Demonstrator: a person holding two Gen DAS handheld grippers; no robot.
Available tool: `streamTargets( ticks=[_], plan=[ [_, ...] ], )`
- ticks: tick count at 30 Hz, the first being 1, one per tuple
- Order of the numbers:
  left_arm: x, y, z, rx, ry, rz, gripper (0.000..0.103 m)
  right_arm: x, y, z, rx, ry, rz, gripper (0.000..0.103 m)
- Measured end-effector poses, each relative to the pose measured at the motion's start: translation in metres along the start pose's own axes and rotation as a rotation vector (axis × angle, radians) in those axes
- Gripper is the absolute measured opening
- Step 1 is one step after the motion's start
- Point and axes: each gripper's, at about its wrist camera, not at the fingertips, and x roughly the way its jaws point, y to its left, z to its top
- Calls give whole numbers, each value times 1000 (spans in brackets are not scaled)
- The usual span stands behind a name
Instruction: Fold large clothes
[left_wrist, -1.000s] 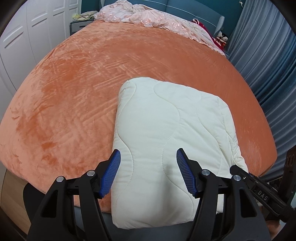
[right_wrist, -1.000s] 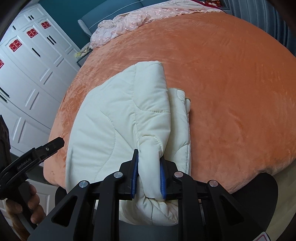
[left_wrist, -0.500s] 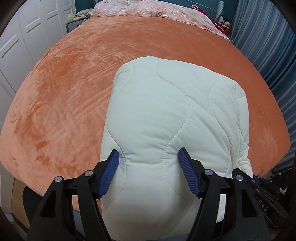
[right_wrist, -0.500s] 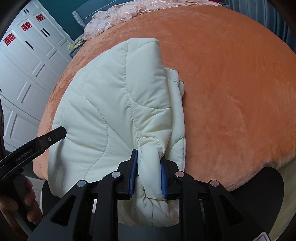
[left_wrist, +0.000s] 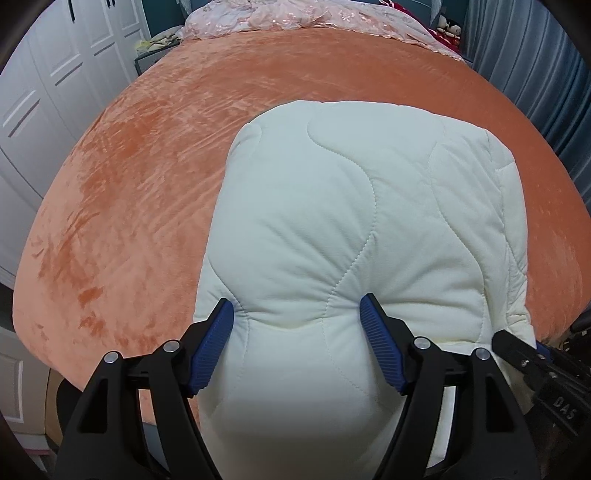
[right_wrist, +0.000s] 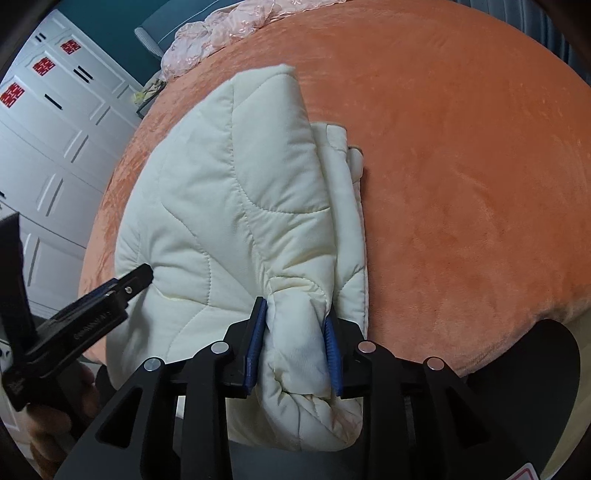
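Observation:
A cream quilted padded jacket lies folded near the front edge of the orange bed cover. My left gripper stands wide over its near end, jaws opening. Its blue fingertips dent the padding, which bulges up between them. In the right wrist view the jacket shows a thick fold along its right side. My right gripper is shut on that fold, and its jaws are opening with the pads still against the fabric. The left gripper touches the jacket's left edge there; the right gripper's tip shows at the jacket's right corner.
Crumpled pink bedding lies at the head of the bed. White wardrobe doors stand along the left, blue curtains on the right. The bed's front edge runs just under both grippers. A hand holds the left tool.
The left gripper has come down onto the jacket and its jaws have spread a little. The right gripper has sunk slightly and its jaws have widened around the fold.

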Motion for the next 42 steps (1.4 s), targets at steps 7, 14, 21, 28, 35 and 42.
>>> streamTargets(
  ticks=[7,14,21,28,35,42],
  plan=[
    [3,1,2,-10,0,7,69,-47,32,21,-125,-115,-117,21],
    [-25,14,34,-35,-61,-3,68,-20,59,60,-182,-97,-131,16],
    [1,16,62,-67,-22,-25,68,29,58,74,-145,-38,-176,15],
    [31,4,61,-56,-25,18,72,59,32,70,-80,10,-136,14],
    [52,1,61,-53,-23,52,77,78,30,67,-81,6,-125,13],
    [69,0,57,-56,-55,86,84,88,35,63,-143,-43,-162,13]
  ],
)
